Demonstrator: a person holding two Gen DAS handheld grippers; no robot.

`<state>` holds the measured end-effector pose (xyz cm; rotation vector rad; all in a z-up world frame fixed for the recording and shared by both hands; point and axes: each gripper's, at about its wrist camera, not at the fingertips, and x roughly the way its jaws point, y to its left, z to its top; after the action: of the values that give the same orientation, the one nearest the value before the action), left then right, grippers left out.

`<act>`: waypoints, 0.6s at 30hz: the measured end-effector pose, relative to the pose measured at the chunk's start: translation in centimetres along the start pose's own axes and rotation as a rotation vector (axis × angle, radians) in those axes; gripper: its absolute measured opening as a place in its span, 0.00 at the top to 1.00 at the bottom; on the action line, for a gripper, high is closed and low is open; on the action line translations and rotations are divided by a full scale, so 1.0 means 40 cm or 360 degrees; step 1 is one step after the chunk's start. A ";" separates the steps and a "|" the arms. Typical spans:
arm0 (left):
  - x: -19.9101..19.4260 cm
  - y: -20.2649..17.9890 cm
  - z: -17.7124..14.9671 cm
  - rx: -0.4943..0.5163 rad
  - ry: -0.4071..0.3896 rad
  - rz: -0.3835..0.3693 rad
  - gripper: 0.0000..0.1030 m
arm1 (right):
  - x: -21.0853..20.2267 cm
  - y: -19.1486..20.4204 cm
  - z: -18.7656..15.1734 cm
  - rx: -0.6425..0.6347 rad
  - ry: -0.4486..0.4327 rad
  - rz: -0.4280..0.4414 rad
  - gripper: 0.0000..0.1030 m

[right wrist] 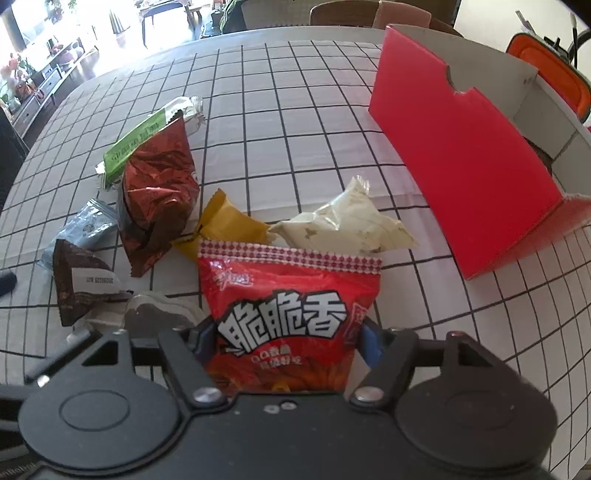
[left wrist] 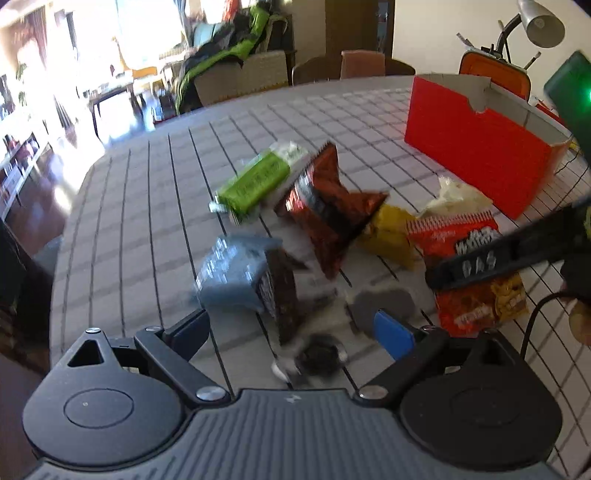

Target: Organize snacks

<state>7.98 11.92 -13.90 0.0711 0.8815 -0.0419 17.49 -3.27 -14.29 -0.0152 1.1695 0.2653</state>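
A pile of snack packets lies on the checked tablecloth (right wrist: pixel 295 110). My right gripper (right wrist: pixel 284 339) has its jaws on both sides of a red snack bag with white Chinese letters (right wrist: pixel 288 291); it also shows in the left wrist view (left wrist: pixel 476 266). Beyond it lie a cream packet (right wrist: pixel 347 225), a yellow packet (right wrist: pixel 225 225), a dark red foil bag (right wrist: pixel 155 195), a green bar (right wrist: pixel 136 144), a grey-blue packet (right wrist: pixel 88 229) and a brown packet (right wrist: pixel 77 284). My left gripper (left wrist: pixel 295 325) is open above the brown packet (left wrist: pixel 280 291). The red cardboard box (right wrist: pixel 450 147) stands open at the right.
An orange container (right wrist: pixel 550 70) sits behind the box. A desk lamp (left wrist: pixel 539 22) stands at the far right. Chairs (left wrist: pixel 354 62) line the table's far edge. The right gripper's black arm (left wrist: pixel 517 251) crosses the left wrist view.
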 end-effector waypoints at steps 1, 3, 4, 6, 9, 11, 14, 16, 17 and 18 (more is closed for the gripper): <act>0.001 -0.006 -0.006 0.0002 0.0007 0.0003 0.14 | -0.005 -0.003 -0.002 -0.0007 -0.0003 0.0012 0.30; 0.002 -0.022 -0.010 0.0024 0.0002 0.0025 0.16 | -0.016 -0.003 -0.002 -0.0022 -0.0019 0.0031 0.30; 0.003 -0.030 -0.010 0.0035 -0.0001 0.0025 0.17 | -0.021 -0.003 -0.003 -0.0031 -0.0027 0.0039 0.30; 0.017 -0.046 -0.007 0.0075 0.0048 0.0027 0.27 | -0.034 -0.006 -0.005 -0.0037 -0.0035 0.0065 0.30; 0.049 -0.061 -0.002 0.0116 0.0194 0.0049 0.43 | -0.051 -0.017 -0.009 -0.0025 -0.0041 0.0099 0.30; 0.057 -0.052 0.001 0.0064 0.0222 0.0035 0.43 | -0.060 -0.025 -0.010 -0.0012 -0.0047 0.0113 0.30; 0.067 -0.035 0.008 -0.0034 0.0248 0.0006 0.47 | -0.071 -0.038 -0.010 0.0008 -0.0060 0.0126 0.30; 0.066 -0.030 0.008 -0.0068 0.0252 -0.0019 0.55 | -0.076 -0.046 -0.011 0.0019 -0.0068 0.0134 0.30; 0.063 -0.033 0.007 -0.0057 0.0255 0.0006 0.55 | -0.078 -0.050 -0.011 0.0022 -0.0071 0.0135 0.30; 0.062 -0.034 0.008 -0.0056 0.0253 0.0008 0.56 | -0.080 -0.055 -0.011 0.0027 -0.0073 0.0139 0.30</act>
<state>9.70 10.52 -15.66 0.0444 1.0403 -0.0163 16.39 -6.09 -11.85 0.0564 1.1279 0.3312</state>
